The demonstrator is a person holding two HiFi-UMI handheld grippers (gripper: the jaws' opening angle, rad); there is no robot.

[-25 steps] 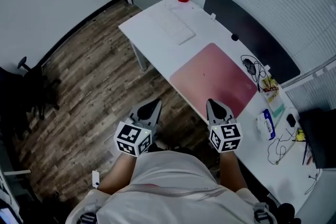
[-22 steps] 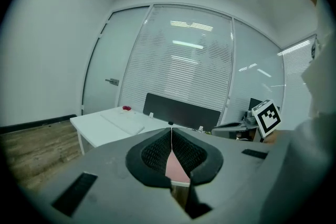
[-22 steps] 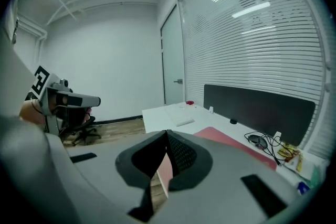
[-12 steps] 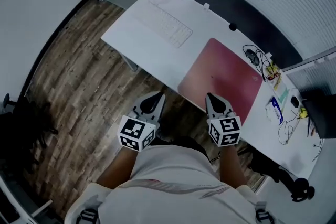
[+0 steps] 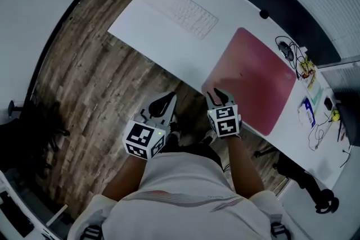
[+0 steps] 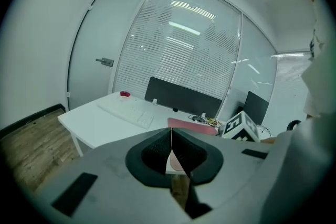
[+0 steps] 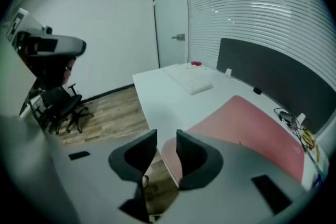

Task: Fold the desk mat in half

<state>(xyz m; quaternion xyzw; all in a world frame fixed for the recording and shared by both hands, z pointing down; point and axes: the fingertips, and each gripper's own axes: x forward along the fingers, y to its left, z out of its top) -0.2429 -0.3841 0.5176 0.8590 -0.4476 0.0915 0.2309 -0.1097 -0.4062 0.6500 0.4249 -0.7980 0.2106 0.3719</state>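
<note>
The flat pink rectangular desk mat (image 5: 256, 78) lies unfolded along the near edge of the white desk (image 5: 149, 22). The right gripper (image 5: 216, 96), jaws just opened wide and empty, aims at the mat's corner there, likely to pinch it. The left gripper (image 5: 163, 103), jaws together and empty, waits off the desk.

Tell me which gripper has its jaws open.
The right gripper, by the near corner of the pink desk mat: its jaws have just been opening and stand apart, gripping nothing. The left gripper, short of the desk, has its jaws together.
</note>
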